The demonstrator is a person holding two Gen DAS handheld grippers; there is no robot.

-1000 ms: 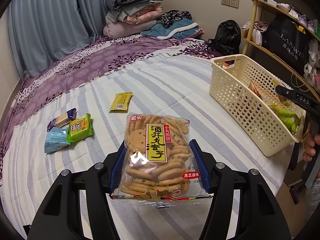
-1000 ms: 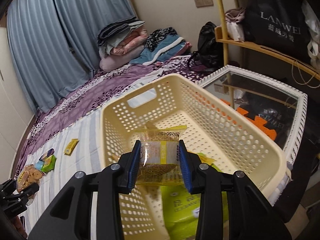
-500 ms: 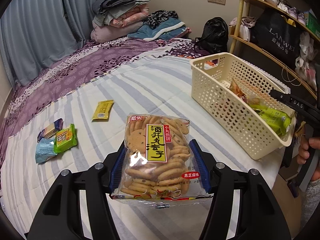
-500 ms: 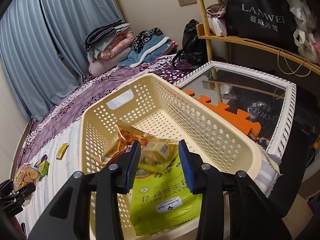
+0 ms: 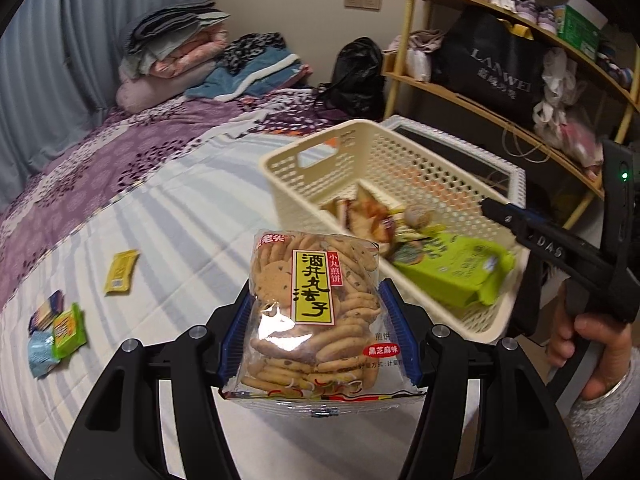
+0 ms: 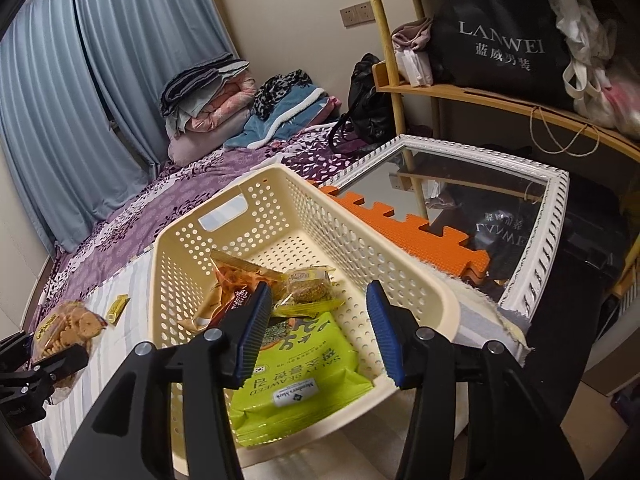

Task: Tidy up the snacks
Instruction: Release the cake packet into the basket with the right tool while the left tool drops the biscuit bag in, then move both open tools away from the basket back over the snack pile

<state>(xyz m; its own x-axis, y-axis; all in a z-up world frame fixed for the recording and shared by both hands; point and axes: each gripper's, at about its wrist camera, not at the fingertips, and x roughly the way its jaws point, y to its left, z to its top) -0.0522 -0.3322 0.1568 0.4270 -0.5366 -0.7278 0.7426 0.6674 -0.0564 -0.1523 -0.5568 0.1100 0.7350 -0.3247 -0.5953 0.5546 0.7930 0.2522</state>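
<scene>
A: So why is the left hand-held gripper (image 5: 316,340) clamped on the cookie bag (image 5: 314,316), just before the basket (image 5: 316,152)?
B: I think it goes in next. The film is crinkly. The right hand-held gripper (image 6: 320,330) hangs apart, empty, above the perforated plastic basket; small packets (image 5: 56,330) lie far on the bed (image 5: 180,216)

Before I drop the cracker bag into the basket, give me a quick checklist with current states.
1. Left hand-held gripper shut on the cracker bag: ok.
2. Right hand-held gripper open and empty: ok.
3. Right hand-held gripper away from the basket: not ok, it hangs over the near end.
4. Free floor space in the basket: ok, the far half is bare; the seaweed pack and small snacks fill the near half.
5. Cracker bag above the basket: not ok, it is beside it over the bed.
6. Basket seated firmly: cannot tell.
</scene>
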